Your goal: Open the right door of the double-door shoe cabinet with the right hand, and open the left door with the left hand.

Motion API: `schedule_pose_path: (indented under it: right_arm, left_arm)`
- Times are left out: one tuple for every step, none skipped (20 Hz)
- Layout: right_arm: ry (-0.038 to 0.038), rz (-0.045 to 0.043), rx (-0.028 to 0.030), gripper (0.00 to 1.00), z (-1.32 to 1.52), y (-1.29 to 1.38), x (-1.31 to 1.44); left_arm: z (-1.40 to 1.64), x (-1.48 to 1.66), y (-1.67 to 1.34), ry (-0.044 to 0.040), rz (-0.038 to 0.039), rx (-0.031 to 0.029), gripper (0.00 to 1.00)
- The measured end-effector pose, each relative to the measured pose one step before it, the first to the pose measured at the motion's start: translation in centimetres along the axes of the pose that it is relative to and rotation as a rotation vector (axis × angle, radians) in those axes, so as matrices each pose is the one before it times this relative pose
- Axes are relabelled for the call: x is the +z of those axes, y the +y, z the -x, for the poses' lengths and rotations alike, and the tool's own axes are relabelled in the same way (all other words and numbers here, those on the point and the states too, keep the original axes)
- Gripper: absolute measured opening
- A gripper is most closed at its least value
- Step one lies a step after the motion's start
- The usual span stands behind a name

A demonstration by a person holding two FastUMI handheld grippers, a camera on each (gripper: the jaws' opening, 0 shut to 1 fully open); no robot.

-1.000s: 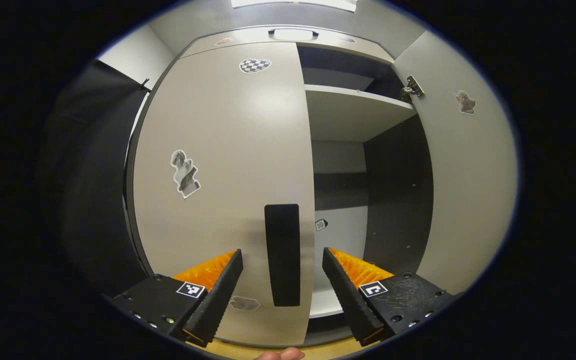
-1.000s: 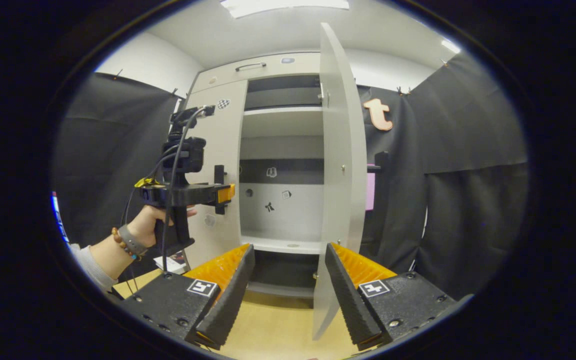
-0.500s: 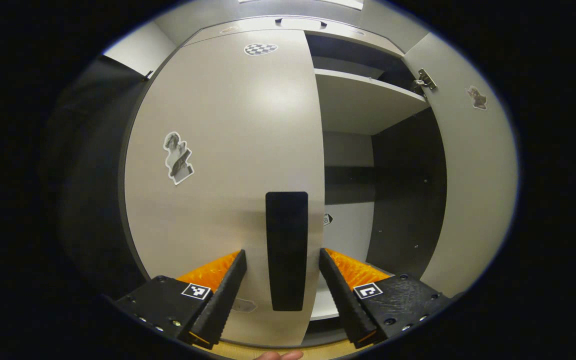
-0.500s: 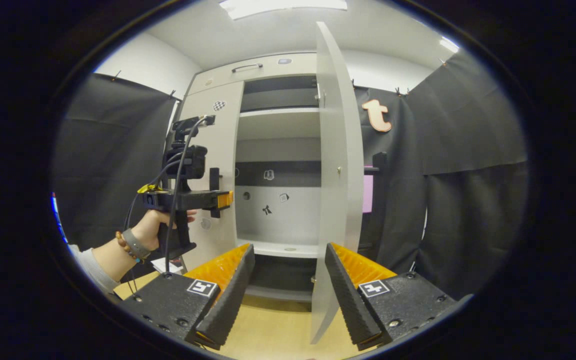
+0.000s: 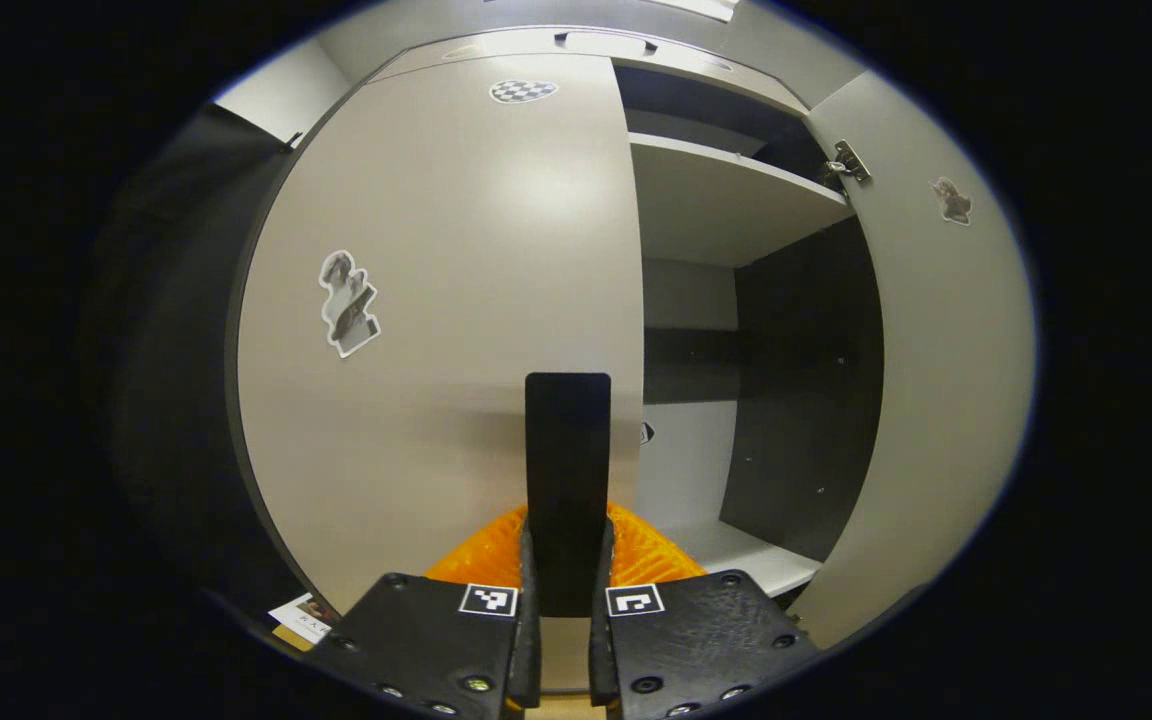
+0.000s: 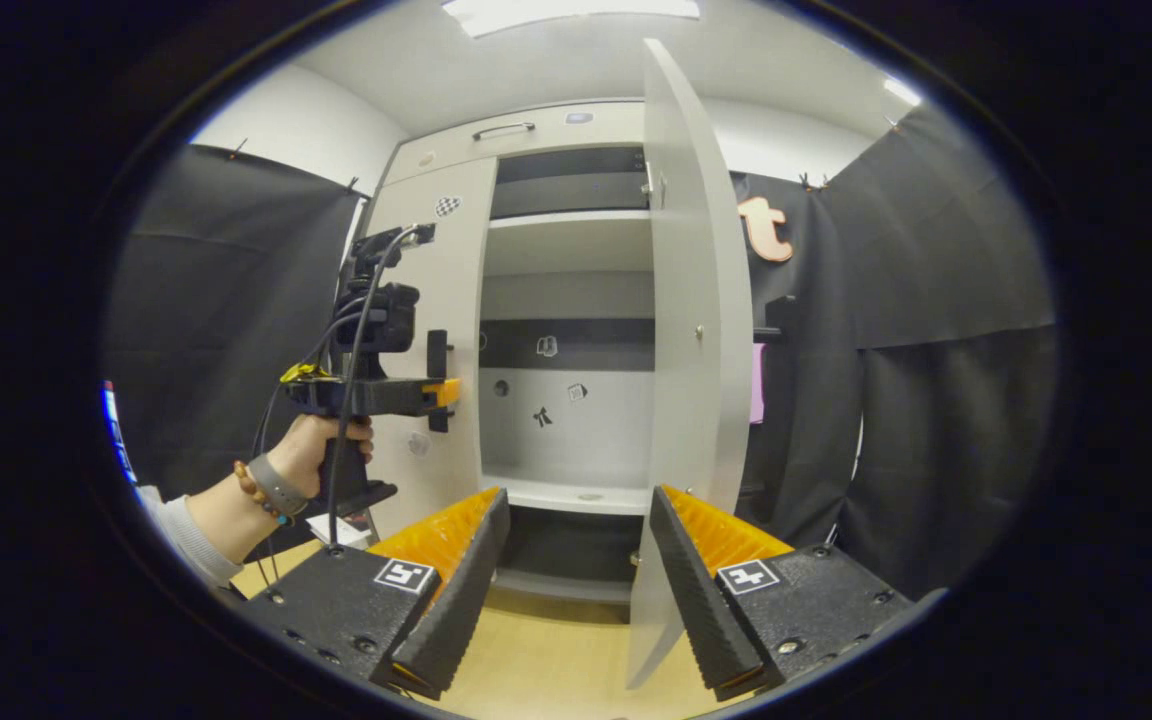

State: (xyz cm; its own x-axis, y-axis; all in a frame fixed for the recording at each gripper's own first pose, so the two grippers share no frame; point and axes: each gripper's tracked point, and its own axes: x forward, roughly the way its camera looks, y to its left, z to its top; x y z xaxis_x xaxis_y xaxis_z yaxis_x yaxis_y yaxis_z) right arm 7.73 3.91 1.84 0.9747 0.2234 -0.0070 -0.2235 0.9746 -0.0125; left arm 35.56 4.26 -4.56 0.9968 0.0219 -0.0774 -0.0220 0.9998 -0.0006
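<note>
Right up against the shoe cabinet [image 6: 536,140], my left gripper [image 5: 566,600] is clamped on the black handle [image 5: 567,470] of the left door [image 5: 436,300], both fingers pressing its sides; that door's flush with the frame; over in the right gripper view my right gripper [image 6: 576,560] hangs spread wide, gripping nothing, near the right door [image 6: 691,350], which stands swung open, showing bare shelves [image 6: 566,225]; my hand [image 6: 321,450] grips the left tool's grip.
</note>
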Motion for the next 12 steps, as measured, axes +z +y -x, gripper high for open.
schedule_pose_path:
  right_arm:
    - [-0.00041,0.00199,-0.00265,0.88,0.036,-0.087,0.006]
    - [-0.00081,0.00034,-0.00540,0.88,-0.001,-0.118,0.021]
    - [-0.00155,0.00012,-0.00314,0.88,0.020,-0.060,0.076]
    - [-0.00082,-0.00004,-0.00438,0.88,0.123,-0.068,-0.030]
    - [0.00112,-0.00033,-0.00284,0.88,0.018,-0.007,0.024]
    - [-0.00077,-0.00071,-0.00190,0.88,0.003,0.025,0.006]
    - [-0.00020,0.00068,-0.00160,0.88,0.007,0.080,0.031]
    - [-0.00047,0.00215,-0.00233,0.88,0.162,0.075,-0.044]
    - [0.00014,0.00281,-0.00138,0.88,0.046,0.044,0.057]
    - [-0.00074,0.00207,-0.00029,0.88,0.136,0.017,-0.004]
    - [0.00019,0.00056,-0.00248,0.88,0.077,-0.020,0.036]
    - [0.00070,-0.00042,-0.00172,0.88,0.098,0.054,-0.061]
  left_arm:
    - [0.104,-0.082,-0.066,0.00117,0.01658,-0.00112,0.11]
    - [-0.027,0.138,-0.128,-0.00012,0.00281,-0.00032,0.00]
    - [0.125,-0.042,0.022,0.00222,-0.00521,-0.00007,0.06]
    - [-0.012,-0.015,0.013,0.00055,-0.00225,-0.00067,0.06]
    - [0.093,0.018,-0.003,-0.00261,0.00163,0.00204,0.06]
    - [-0.017,0.008,-0.005,-0.00119,-0.00349,0.00094,0.06]
    - [0.033,-0.015,0.040,-0.00147,-0.00490,-0.00005,0.06]
    - [0.099,-0.012,0.013,0.00186,-0.00232,-0.00101,0.06]
    - [0.142,0.007,0.011,0.00078,0.00064,0.00064,0.06]
    - [0.153,-0.016,-0.051,0.00381,0.00140,0.00071,0.06]
    - [0.207,0.010,-0.029,0.00362,-0.00079,-0.00117,0.06]
    - [0.231,-0.025,0.013,0.00375,0.00110,-0.00246,0.06]
